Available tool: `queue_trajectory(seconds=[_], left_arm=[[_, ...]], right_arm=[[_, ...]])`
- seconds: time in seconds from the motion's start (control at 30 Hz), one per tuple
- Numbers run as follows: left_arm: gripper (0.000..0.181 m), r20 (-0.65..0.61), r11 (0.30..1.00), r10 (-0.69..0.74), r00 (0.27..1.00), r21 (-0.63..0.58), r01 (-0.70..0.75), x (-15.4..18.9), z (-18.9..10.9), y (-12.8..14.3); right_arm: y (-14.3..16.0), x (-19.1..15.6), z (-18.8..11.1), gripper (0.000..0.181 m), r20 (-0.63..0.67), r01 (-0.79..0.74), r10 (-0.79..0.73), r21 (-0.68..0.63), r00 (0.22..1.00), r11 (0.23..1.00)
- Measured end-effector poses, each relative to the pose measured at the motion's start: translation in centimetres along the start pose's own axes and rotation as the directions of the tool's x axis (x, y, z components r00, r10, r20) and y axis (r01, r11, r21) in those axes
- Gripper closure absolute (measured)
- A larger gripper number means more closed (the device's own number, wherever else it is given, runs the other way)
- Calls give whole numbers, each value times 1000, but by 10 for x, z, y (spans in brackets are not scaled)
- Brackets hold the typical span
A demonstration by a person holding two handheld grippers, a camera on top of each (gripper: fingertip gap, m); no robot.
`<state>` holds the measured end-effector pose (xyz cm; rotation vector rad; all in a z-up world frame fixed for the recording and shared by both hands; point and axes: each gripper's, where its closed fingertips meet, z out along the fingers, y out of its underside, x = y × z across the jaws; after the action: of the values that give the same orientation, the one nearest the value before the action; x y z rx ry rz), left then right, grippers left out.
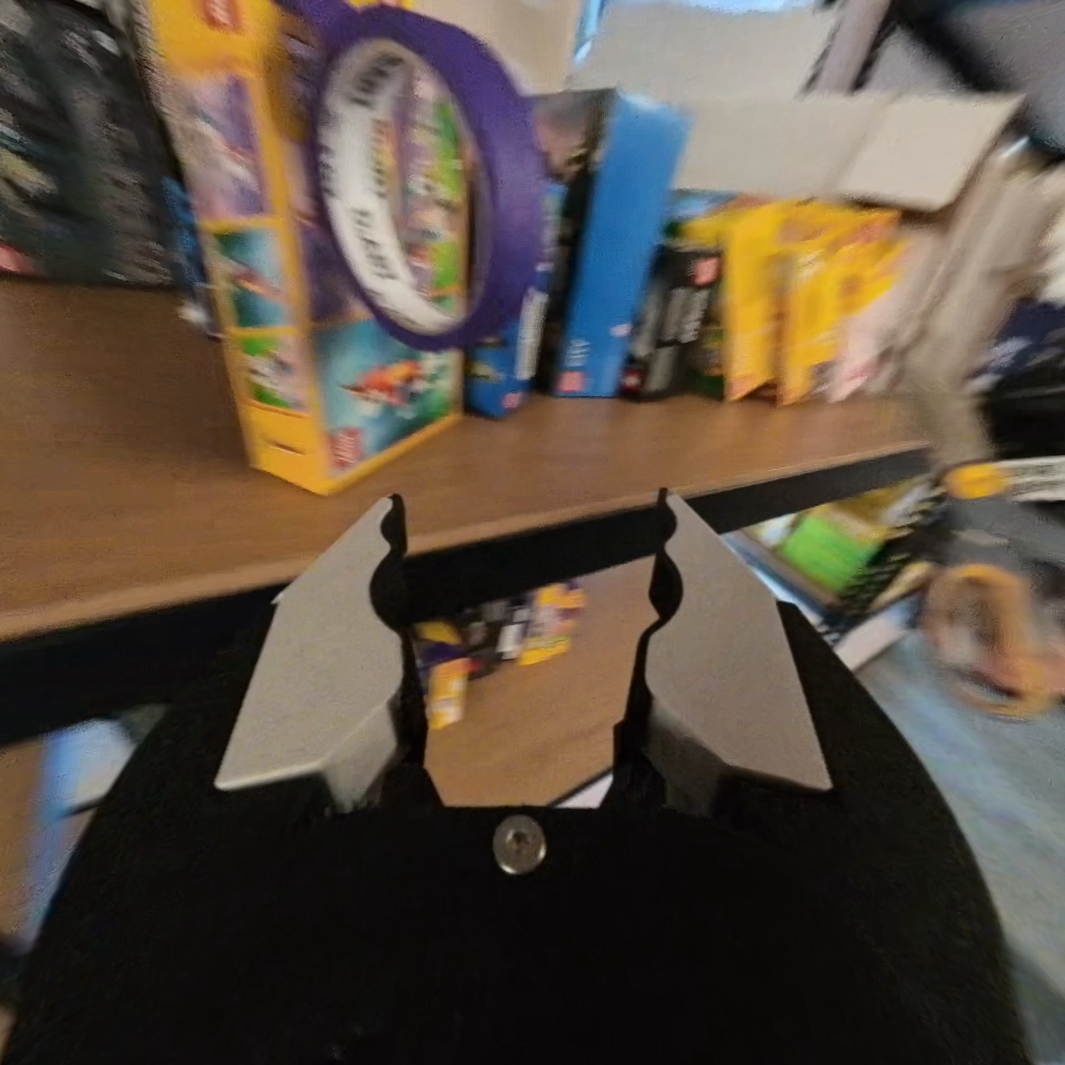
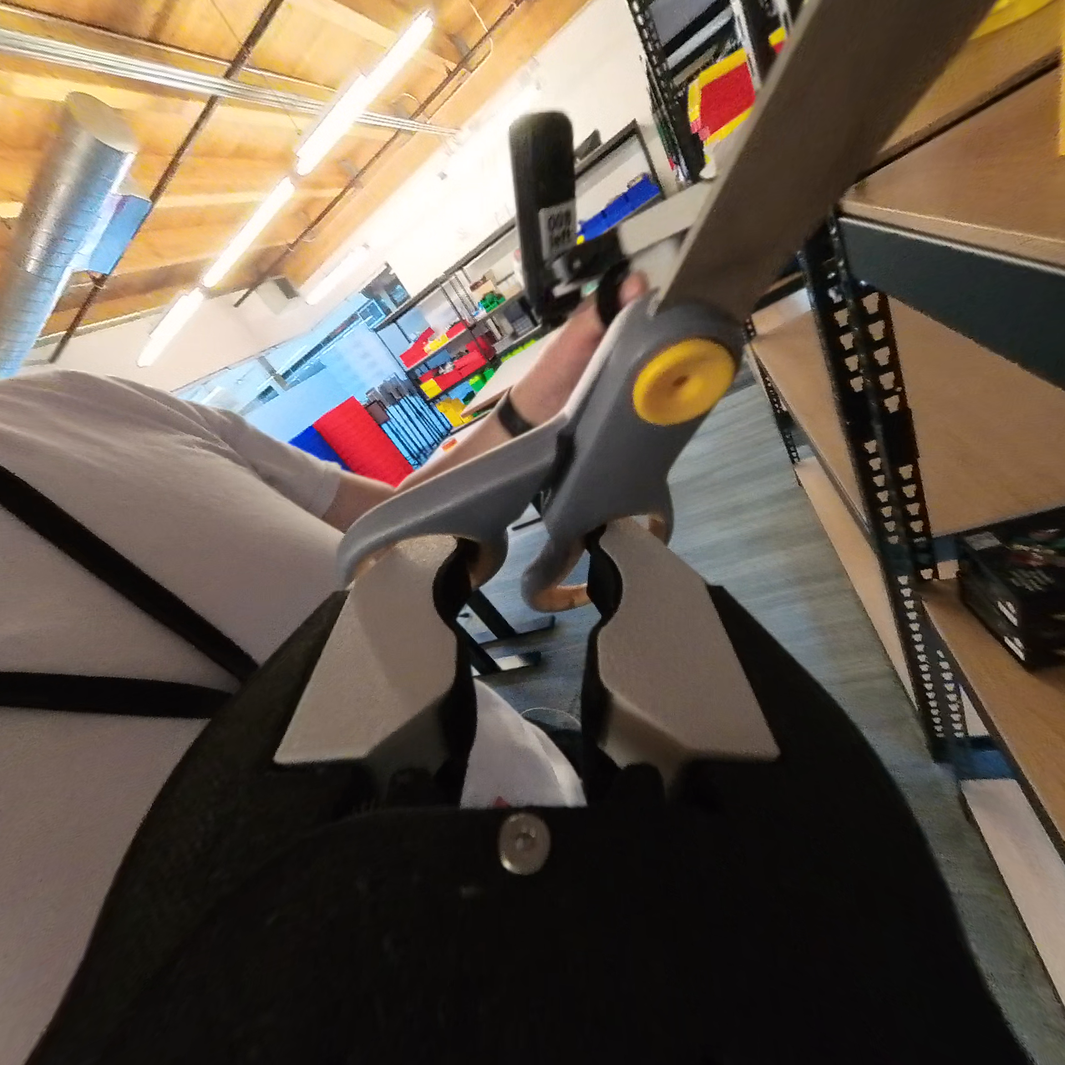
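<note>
**Scissors in R claw, long axis up and to the right**

R claw (image 2: 530, 576) is clamped on the handle end of the grey scissors (image 2: 605, 438). One handle loop sits btwn the fingers, the other handle runs out over the left finger. From the claw the scissors run up and right, past the yellow pivot (image 2: 683, 380). The blade (image 2: 807, 144) crosses in front of the shelf rack (image 2: 876, 403).

L claw (image 1: 530, 507) is apart w/ nothing btwn the fingers. It faces the front edge of a wooden shelf (image 1: 144, 518). The yellow box (image 1: 276, 288) and other boxes stand further back on the shelf, apart from the claw. The view is blurred.
</note>
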<state>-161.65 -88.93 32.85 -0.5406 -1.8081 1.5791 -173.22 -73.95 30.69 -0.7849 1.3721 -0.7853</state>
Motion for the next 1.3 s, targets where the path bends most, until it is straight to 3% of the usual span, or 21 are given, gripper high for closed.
queue_trajectory(seconds=[0.2, 0.33, 0.4, 0.5, 0.7, 0.87, 0.97, 1.03, 1.13, 1.3], left_arm=[[71, 103, 953, 260, 960, -190, -237, -100, 62, -23], [70, 26, 948, 290, 957, -145, -283, -127, 98, -40], [76, -61, 949, 280, 958, -133, -285, -129, 109, -42], [128, -262, 953, 201, 944, -172, -251, -118, 114, -38], [130, -482, 945, 164, 861, -174, -277, -113, 112, -37], [130, -624, 936, 172, 762, -138, -325, -105, 114, -35], [129, -641, 937, 167, 749, -134, -323, -106, 118, -37], [114, -623, 949, 159, 766, -119, -293, -110, 119, -42], [110, -557, 971, 188, 809, -18, -238, -117, 112, -59], [104, -457, 942, 309, 834, 26, -335, -129, 105, -60]], right_arm=[[-9, 15, 1, 146, -152, 77, -105, -179, 983, 981], [-22, 23, 16, 147, -204, 105, -155, -235, 967, 966], [-29, 25, 27, 146, -199, 101, -147, -224, 969, 969], [-40, 28, 47, 146, -175, 88, -117, -165, 978, 982], [-51, 51, 76, 147, -198, 80, -112, -163, 974, 983], [-75, 55, 90, 147, -139, 87, -115, -196, 984, 977], [-87, 57, 90, 147, -100, 85, -112, -240, 989, 967], [-92, 63, 87, 147, -86, 81, -108, -270, 990, 960], [-94, 72, 79, 147, -59, 65, -87, -315, 994, 947], [-94, 80, 63, 146, -16, 37, -46, -377, 999, 925]])
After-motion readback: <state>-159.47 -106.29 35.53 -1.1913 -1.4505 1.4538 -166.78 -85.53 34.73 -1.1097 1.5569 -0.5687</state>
